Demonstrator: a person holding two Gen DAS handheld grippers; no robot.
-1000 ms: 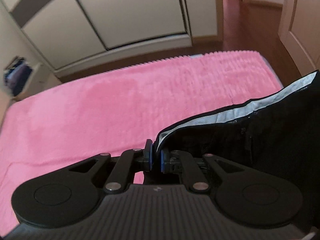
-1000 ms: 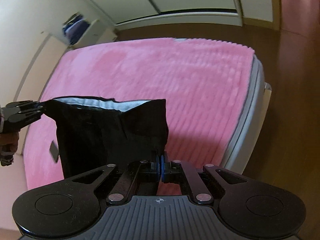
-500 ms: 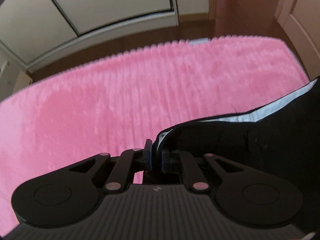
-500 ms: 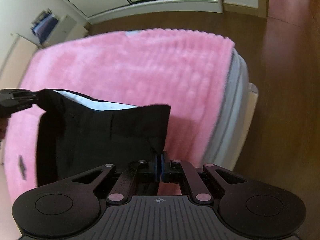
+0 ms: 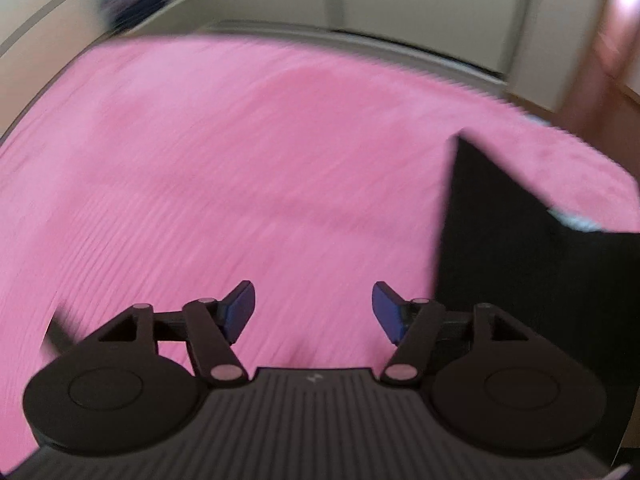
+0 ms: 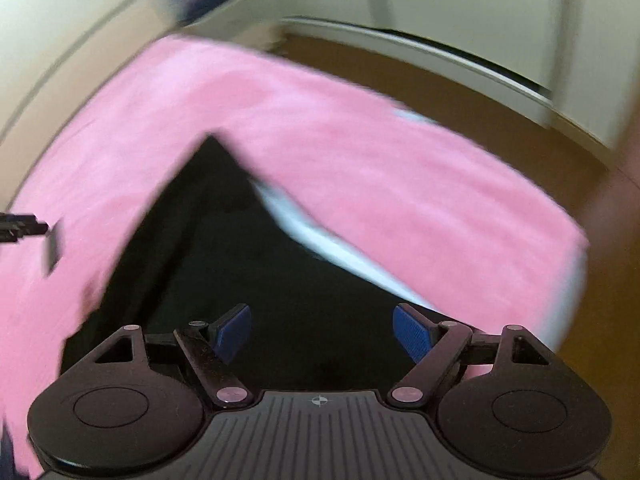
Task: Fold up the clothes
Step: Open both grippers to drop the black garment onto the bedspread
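On the pink blanket (image 5: 248, 168) lies the black garment (image 6: 248, 280), pale inner waistband (image 6: 320, 236) showing along its right edge in the right wrist view. Both views are motion-blurred.

L gripper (image 5: 313, 309): jaws have just been opening and now stand apart, nothing between the blue pads (image 5: 240, 306), only pink blanket under them. Garment sits off to its right side, black corner (image 5: 500, 232) near but not touching the right pad.

R gripper (image 6: 322, 334): jaws have just been opening too, now wide apart. Black cloth lies below the gap, pads (image 6: 412, 334) not pressing on it.

L gripper's tip (image 6: 24, 228) also shows at the left edge of the right wrist view, clear of the garment. Bkgd: cream closet doors (image 5: 420, 4), wood floor (image 6: 460, 100).
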